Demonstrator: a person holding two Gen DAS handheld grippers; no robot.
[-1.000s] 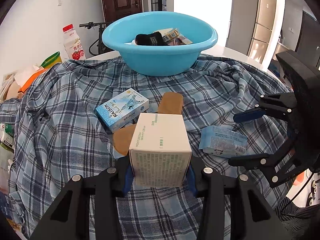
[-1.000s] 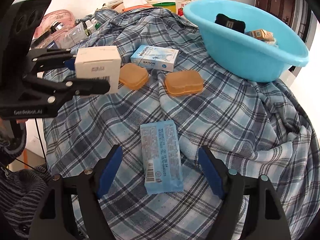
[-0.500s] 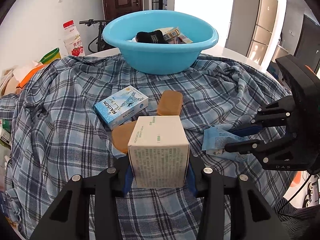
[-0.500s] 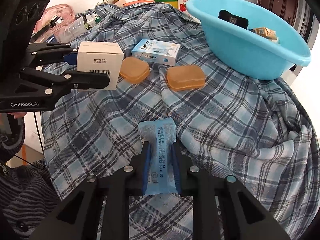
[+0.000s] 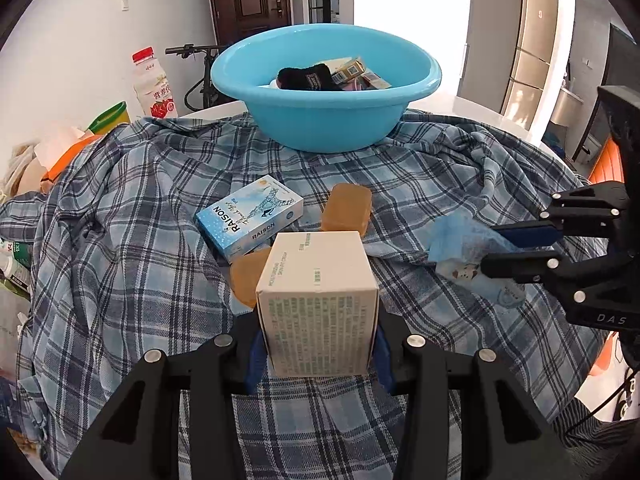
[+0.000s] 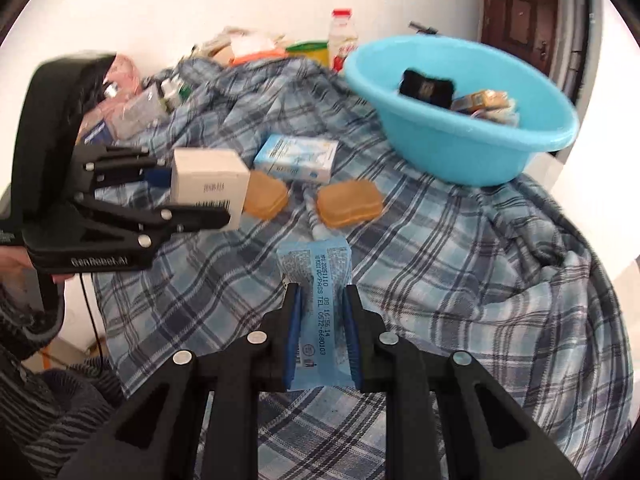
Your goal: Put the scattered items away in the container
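My left gripper is shut on a white carton, held above the plaid cloth; from the right wrist it shows at the left. My right gripper is shut on a light blue soft packet, lifted off the cloth and seen from the left wrist at the right. The blue basin stands at the far side with a black item and small boxes inside. A blue RAISON box and two amber soap bars lie on the cloth.
A drink bottle with a red cap and a green-rimmed cup stand far left beside crumpled paper. Clutter and a pink pouch sit beyond the cloth's left edge. A person's striped sleeve is at lower left.
My right gripper closed on the blue packet and lifted it off the cloth. The left gripper kept still with the white carton.
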